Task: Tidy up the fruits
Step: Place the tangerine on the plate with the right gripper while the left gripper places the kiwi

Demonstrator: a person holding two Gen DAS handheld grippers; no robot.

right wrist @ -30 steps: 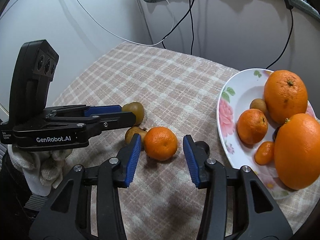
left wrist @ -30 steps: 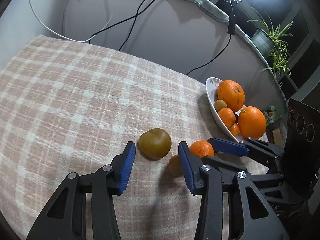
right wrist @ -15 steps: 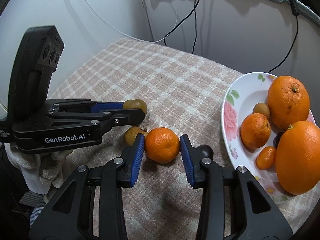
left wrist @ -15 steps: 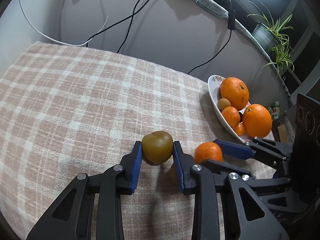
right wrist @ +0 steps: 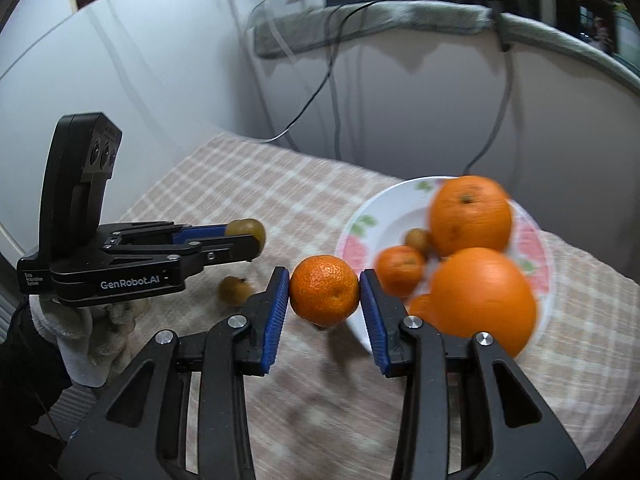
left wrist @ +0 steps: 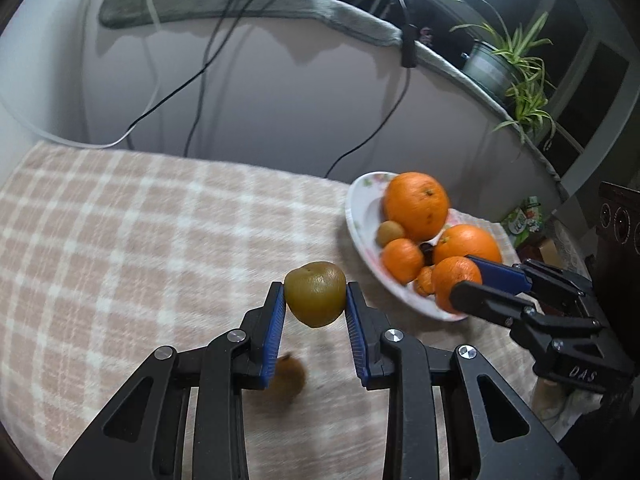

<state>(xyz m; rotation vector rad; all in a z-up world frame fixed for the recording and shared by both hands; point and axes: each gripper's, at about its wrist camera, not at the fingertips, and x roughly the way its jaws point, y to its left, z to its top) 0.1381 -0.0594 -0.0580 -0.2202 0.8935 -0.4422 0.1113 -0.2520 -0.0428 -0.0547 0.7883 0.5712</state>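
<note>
While both fruits sat on the cloth a moment ago, they are now up in the air. The left gripper (left wrist: 315, 300) squeezes the green-brown fruit (left wrist: 315, 294) tight between its blue pads (left wrist: 274, 328). It was wide apart a second ago, then it closed, and now it has lifted. The right gripper (right wrist: 325, 294) does the same with the small orange (right wrist: 324, 290), which it holds firmly, just beside the edge of the plate (right wrist: 356, 236).

A little brown fruit (right wrist: 235, 290) lies alone on the checked cloth (left wrist: 120, 248), under and behind the left gripper. Nobody holds it.

Farther off, the plate already carries two big oranges (right wrist: 472, 216), a smaller orange (right wrist: 400, 270), a tiny one and a small brown fruit (right wrist: 418, 240). It looks quite full.

Both lifts mean the picking up is done. I think the next job is to carry both fruits over the plate and let go gently, so nothing rolls off. After that, only the little brown fruit is left.

Behind the plate is a wall with wires (left wrist: 200, 76), and a potted plant (left wrist: 508, 68).
</note>
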